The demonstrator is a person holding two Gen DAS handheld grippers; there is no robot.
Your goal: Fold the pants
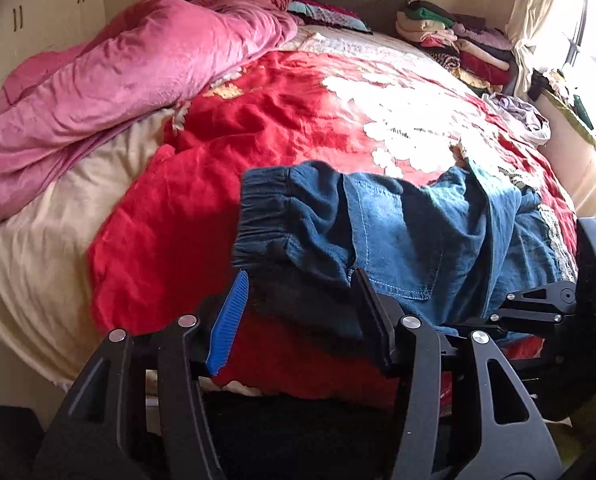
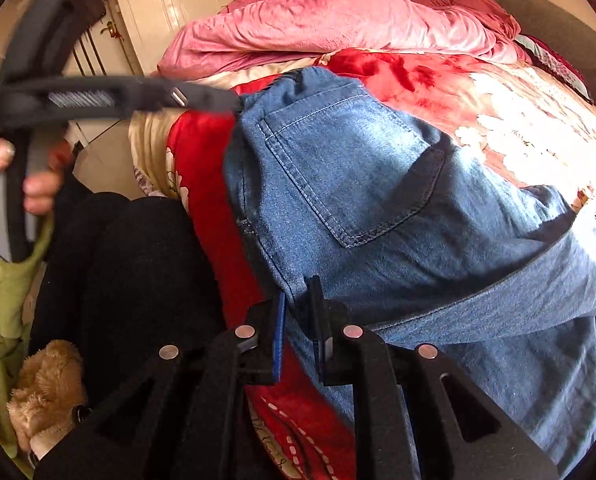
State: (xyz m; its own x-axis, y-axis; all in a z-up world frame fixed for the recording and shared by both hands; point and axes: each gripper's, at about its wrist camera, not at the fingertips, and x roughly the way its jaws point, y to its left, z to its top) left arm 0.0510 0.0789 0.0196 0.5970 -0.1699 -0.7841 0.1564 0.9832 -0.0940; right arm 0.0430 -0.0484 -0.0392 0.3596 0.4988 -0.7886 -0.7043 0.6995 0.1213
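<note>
Left claw [image 1: 300, 304]: in the left wrist view its 2 fingers stand spread wide, 1 blue-padded finger [image 1: 228, 324] on the left and 1 black finger on the right, with the dark waist end of the pants between them; neither pad presses the cloth, so it is released.
Pants [image 1: 402, 240]: blue denim, lying on the red bedspread [image 1: 258, 128] at the near edge of the bed, elastic waistband [image 1: 266, 208] toward the left, a stitched back pocket facing up.
Right claw, seen from the left [image 1: 538, 308]: black linkage at the right edge, low against the denim.
Bed surroundings: a pink quilt [image 1: 110, 80] heaped on the far left, a stack of folded clothes [image 1: 454, 40] at the far right corner by the window.
Right claw [image 2: 298, 320]: in the right wrist view its 2 fingers sit close together, clenched on the near edge of the pants [image 2: 378, 200].
Pocket [image 2: 354, 168]: facing up, just beyond the fingers.
Left claw, seen from the right [image 2: 214, 100]: blurred, its tip at the waistband corner; the left hand [image 2: 14, 184] grips its handle.
Bedspread there [image 2: 398, 68]: red under the denim, pink quilt [image 2: 338, 24] behind.
</note>
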